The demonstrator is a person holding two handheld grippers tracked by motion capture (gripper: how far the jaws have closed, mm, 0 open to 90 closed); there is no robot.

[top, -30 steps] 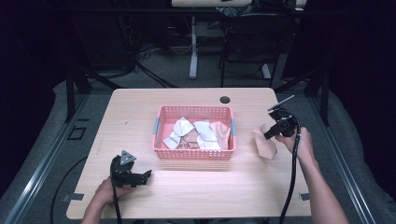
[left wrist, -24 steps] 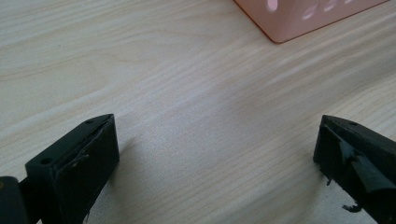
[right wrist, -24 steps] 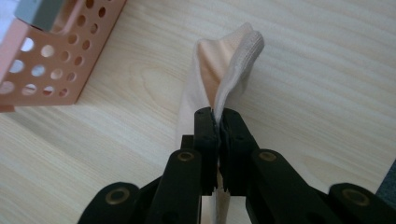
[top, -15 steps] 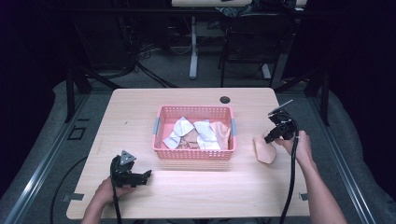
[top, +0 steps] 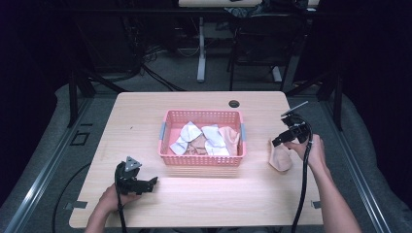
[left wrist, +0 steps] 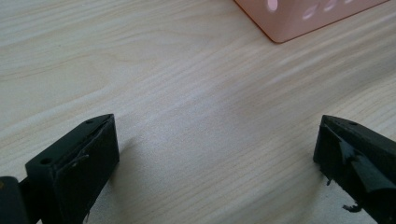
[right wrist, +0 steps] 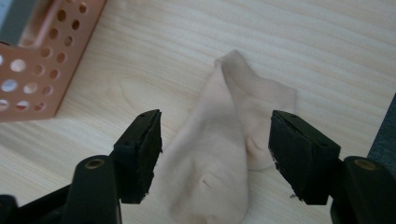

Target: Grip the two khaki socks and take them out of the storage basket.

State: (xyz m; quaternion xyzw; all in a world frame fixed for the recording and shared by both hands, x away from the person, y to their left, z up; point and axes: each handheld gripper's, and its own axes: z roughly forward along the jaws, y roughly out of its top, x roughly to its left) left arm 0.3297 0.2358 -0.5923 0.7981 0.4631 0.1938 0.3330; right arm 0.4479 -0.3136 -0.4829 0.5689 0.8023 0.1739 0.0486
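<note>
A pale peach sock (top: pixel 280 158) lies crumpled on the wooden table (top: pixel 145 121), right of the pink basket (top: pixel 201 113). Just above it, my right gripper (top: pixel 282 140) is open; its jaws have just been opening. In the right gripper view the sock (right wrist: pixel 219 186) rests flat below the spread jaws of the right gripper (right wrist: pixel 217 130), and neither pad touches it. Down at the table's front left, my left gripper (top: pixel 148 183) sits low over the wood. It is open, and the left gripper (left wrist: pixel 217 140) has bare table between its jaws.
The basket holds several white and peach socks (top: pixel 204 141). Its corner (left wrist: pixel 303 16) appears at the top of the left gripper view, and its perforated wall (right wrist: pixel 32 79) at the left of the right gripper view. A dark cable hole (top: pixel 234 103) sits near the table's far edge.
The right gripper's jaws have spread apart and let go of the sock, which now lies on the table instead of hanging from them. The left hand has stayed put.
</note>
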